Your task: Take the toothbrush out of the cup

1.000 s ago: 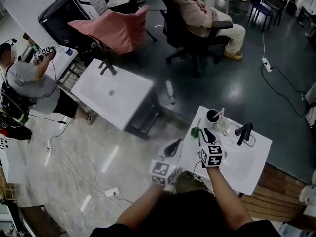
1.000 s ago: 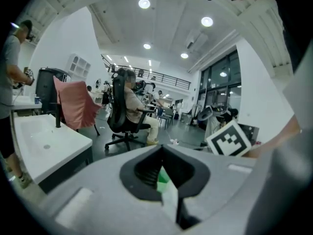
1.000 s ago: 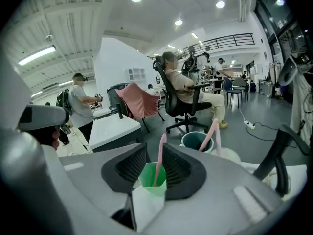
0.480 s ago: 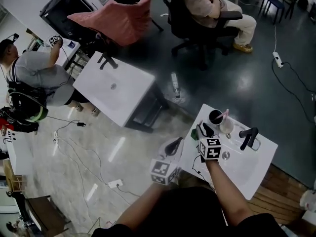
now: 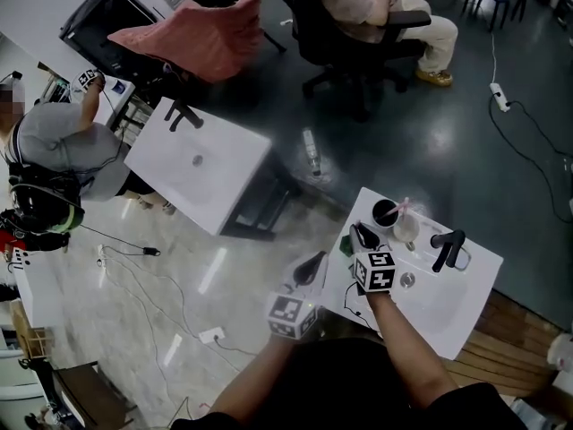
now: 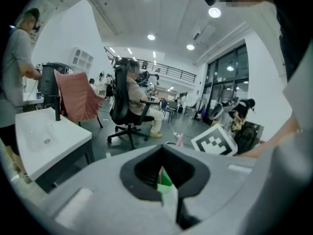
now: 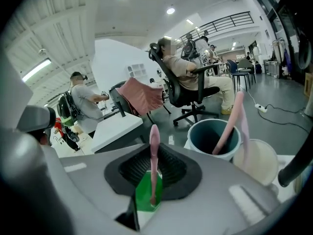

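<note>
Right gripper view looks along the jaws at a pink toothbrush [image 7: 154, 160] standing upright in a small green cup [image 7: 143, 199]. The handle rises in the gap between the two jaws of the right gripper [image 5: 362, 236]. These jaws have just been closing and now stand partly apart. Green shows on both sides of the handle, so the pads flank it without pressing on it. The brush's lower end is still down inside the green cup.

Just beyond, to the right, a dark cup [image 7: 195, 143] holds a second toothbrush [image 7: 230, 124], which leans towards a pale cup [image 7: 259, 163] beside it.

Head view places all three cups at the near-left corner of a white basin counter [image 5: 448, 303], with a black faucet [image 5: 445, 247] farther right. The right gripper's tips are at the green cup.

The left gripper [image 5: 311, 269] hangs off the counter's left edge, apart from the cups. Its jaws are only slightly apart with nothing between them, and the green cup shows through the slit.
</note>
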Motion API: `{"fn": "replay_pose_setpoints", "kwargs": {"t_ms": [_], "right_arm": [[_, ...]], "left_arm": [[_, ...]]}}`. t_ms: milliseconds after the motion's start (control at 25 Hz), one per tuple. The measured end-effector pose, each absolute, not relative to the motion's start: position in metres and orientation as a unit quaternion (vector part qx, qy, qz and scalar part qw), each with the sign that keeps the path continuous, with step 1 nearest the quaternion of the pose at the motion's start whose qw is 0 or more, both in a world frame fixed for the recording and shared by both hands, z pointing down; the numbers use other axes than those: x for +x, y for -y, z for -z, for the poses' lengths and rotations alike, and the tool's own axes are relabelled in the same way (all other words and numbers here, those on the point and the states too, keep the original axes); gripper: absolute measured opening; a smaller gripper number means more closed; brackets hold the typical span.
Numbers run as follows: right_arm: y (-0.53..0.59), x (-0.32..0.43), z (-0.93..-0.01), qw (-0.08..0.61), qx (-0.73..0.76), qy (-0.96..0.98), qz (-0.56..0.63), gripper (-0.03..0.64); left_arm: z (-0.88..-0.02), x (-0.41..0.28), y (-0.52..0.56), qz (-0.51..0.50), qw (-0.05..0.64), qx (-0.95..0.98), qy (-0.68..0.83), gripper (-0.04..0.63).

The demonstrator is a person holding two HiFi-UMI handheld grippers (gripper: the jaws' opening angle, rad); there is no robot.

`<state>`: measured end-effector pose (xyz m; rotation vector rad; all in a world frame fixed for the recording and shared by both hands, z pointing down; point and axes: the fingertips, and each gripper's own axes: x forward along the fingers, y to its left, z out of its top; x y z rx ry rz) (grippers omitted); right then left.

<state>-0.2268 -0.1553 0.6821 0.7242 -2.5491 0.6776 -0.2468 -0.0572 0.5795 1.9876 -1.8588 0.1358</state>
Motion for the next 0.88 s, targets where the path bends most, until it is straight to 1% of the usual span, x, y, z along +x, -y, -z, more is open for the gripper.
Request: {"fn": "replay_pose_setpoints", "kwargs": {"t_ms": [320, 560, 880], "right_arm": [[0.150, -0.229, -0.655, 0.184, 0.290, 0.908, -0.239, 0.049], [0.145, -0.229, -0.617, 0.161, 0.334, 0.902, -0.221, 0.051], [0.132, -0.234, -0.574, 0.148, 0.382, 0.891, -0.195, 0.049]], "left_arm": [[-0.568, -0.262, 0.060, -0.049, 0.196, 0.743, 0.638, 0.002], [-0.550, -0.278, 0.060, -0.038, 0.184, 0.770, 0.610, 0.002], [-0.527, -0.297, 0.060, -0.024, 0.177, 0.794, 0.581, 0.002]]}}
